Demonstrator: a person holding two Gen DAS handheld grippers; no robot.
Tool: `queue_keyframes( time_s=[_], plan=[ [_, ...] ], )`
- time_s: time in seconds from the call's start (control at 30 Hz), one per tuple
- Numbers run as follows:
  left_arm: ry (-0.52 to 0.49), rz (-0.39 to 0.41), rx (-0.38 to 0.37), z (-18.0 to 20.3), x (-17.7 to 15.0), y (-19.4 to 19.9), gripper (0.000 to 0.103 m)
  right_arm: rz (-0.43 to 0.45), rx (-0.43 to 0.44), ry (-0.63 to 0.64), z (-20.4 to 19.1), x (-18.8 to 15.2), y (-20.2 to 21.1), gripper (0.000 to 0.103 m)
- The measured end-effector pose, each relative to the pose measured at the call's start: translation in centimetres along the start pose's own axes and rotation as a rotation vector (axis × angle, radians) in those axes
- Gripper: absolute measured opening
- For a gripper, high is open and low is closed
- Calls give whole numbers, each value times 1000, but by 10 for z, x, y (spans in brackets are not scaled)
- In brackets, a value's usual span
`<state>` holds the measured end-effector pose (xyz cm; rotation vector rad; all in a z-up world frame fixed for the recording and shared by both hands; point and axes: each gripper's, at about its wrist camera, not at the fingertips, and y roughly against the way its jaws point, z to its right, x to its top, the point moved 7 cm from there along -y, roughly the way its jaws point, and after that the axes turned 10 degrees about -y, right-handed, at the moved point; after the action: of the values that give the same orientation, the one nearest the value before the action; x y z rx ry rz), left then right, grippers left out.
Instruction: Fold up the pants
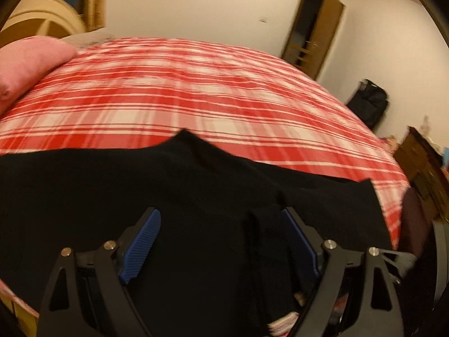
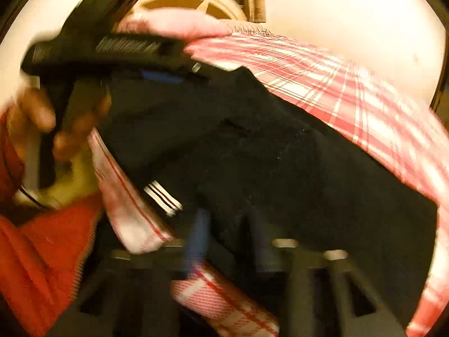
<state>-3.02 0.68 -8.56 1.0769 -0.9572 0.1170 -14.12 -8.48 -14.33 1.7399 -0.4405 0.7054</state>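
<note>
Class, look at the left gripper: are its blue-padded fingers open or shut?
Open: the left gripper has blue pads standing far apart over the black pants.

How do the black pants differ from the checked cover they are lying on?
The pants are plain black, apart from a few white stripes at one edge. The cover is red-and-white plaid all over. The pants lie rumpled, with folds, along the near side of the bed, while the cover is spread smooth across the whole bed. Both are soft cloth.

Left gripper (image 1: 221, 241) agape, right gripper (image 2: 230, 224) closed
</note>
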Motion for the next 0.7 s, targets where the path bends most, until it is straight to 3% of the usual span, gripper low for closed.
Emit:
queue_keyframes(
  time_s=[0.1,0.3,0.5,0.63,0.7],
  plan=[
    [-14,-2,-78,11,2,4,89,55,6,-68,12,10,15,6],
    [72,-85,-376,41,-4,-8,89,101,93,-119,14,9,37,5],
    [111,-164,-466,64,-13,-22,90,148,130,-138,14,8,53,5],
    [114,-174,-542,81,-8,-20,90,151,133,-145,16,4,58,5],
    [87,-178,-543,87,-6,-19,90,158,140,-133,13,4,61,5]
  ],
)
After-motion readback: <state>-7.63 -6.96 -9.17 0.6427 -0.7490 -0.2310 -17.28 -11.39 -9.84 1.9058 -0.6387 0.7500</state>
